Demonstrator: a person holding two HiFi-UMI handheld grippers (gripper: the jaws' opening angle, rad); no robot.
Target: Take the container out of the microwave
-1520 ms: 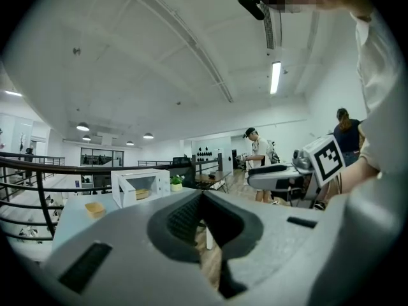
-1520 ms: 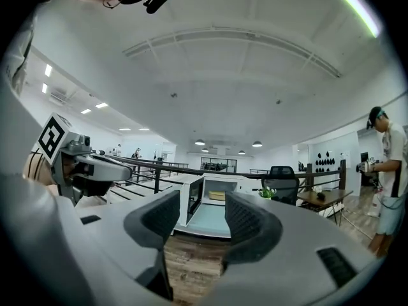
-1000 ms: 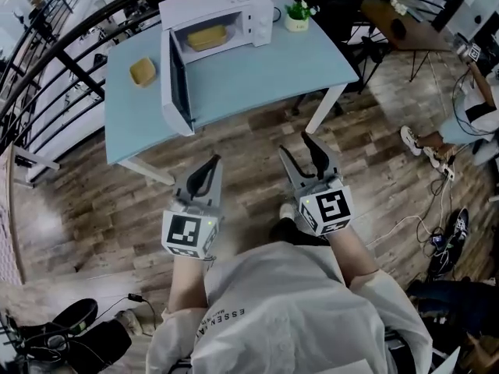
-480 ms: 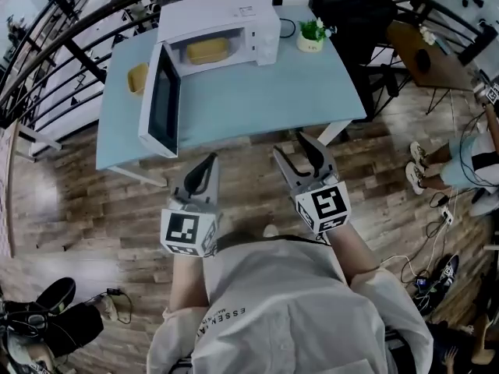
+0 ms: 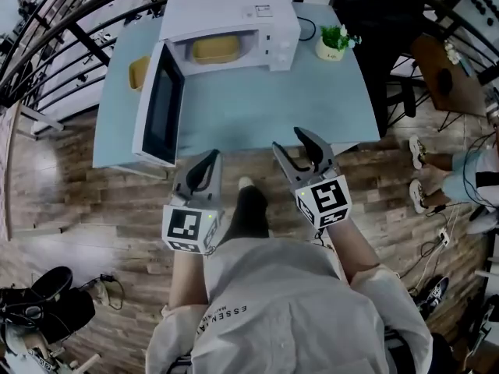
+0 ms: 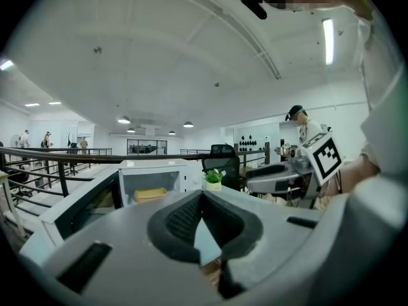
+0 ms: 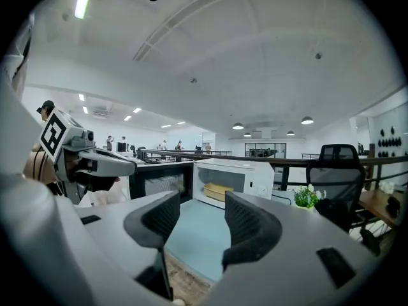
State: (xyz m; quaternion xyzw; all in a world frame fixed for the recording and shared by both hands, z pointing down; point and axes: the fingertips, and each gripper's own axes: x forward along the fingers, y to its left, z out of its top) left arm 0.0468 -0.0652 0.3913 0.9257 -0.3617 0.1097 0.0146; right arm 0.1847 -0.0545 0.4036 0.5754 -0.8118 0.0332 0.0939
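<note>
Sitting inside the open white microwave (image 5: 234,18) at the far side of the pale blue worktop (image 5: 265,107), the yellow rectangular plastic container (image 5: 215,49) lies straight ahead of the left gripper (image 5: 207,162), well apart, its long side crosswise. That gripper's jaws are pressed together. The right gripper (image 5: 292,142), further to the side, is spread and empty. Half a second ago both grippers were further from the worktop edge.

yellow container (image 5: 215,49) inside the white microwave (image 5: 234,22) (door open)
</note>
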